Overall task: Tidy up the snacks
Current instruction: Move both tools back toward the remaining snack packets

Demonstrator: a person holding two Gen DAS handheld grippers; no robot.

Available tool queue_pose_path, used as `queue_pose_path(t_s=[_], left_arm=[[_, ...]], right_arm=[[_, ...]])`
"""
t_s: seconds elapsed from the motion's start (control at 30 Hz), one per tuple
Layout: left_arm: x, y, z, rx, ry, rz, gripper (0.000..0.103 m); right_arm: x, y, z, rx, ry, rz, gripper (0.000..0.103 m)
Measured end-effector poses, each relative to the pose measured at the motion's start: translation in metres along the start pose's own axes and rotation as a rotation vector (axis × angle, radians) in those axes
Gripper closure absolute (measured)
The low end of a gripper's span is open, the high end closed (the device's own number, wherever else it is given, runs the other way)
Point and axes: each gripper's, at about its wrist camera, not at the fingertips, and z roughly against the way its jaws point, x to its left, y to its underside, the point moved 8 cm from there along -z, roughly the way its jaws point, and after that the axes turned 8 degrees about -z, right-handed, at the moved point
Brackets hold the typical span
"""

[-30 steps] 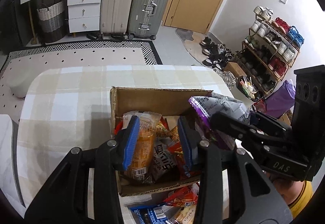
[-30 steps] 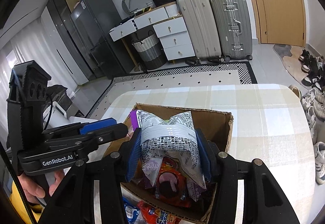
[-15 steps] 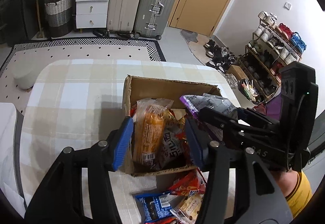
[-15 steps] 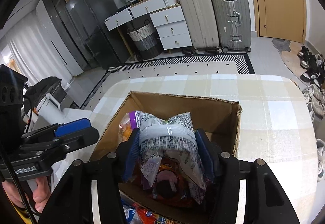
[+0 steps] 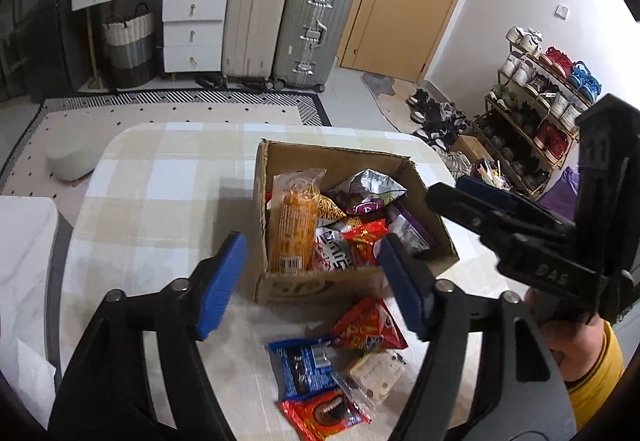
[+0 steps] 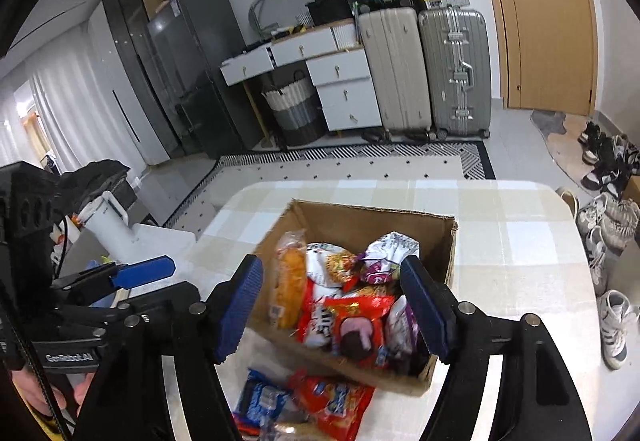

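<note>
An open cardboard box sits mid-table, filled with snack packets. An orange packet stands at its left side; a grey and purple bag lies at the back. My left gripper hangs above the box's near wall, jaws opening, nothing between the pads. My right gripper hovers over the box, jaws opening, holding nothing. In front of the box lie a red packet, a blue packet, a pale packet and a red cookie packet.
The table wears a beige checked cloth. Its far half and left side are bare cloth. A white surface adjoins on the left. Beyond the table are a patterned rug, suitcases, drawers and a shoe rack.
Both grippers opened. The left let go of the orange packet and pulled back from the box. The right released the grey and purple bag, which now lies in the box, and rose a little.
</note>
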Motion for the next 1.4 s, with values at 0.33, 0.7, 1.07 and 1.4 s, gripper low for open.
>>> queue_pose_path(t_s=[0.33, 0.7, 1.07, 1.4], left_arm=[[-0.020, 0.042, 0.070, -0.056, -0.023, 0.005, 0.024], [-0.034, 0.093, 0.154, -0.151, -0.110, -0.018, 0.018], [-0.025, 0.134, 0.199, -0.183, -0.097, 0.018, 0.012], [-0.018, 0.172, 0.171, -0.145, -0.126, 0.015, 0.001]], right_arm=[[0.033, 0.034, 0.087, -0.140, -0.049, 0.058, 0.019], [0.066, 0.079, 0.170, -0.296, -0.129, 0.093, 0.005], [0.075, 0.119, 0.199, -0.342, -0.151, 0.095, 0.001], [0.062, 0.154, 0.180, -0.301, -0.115, 0.084, 0.001]])
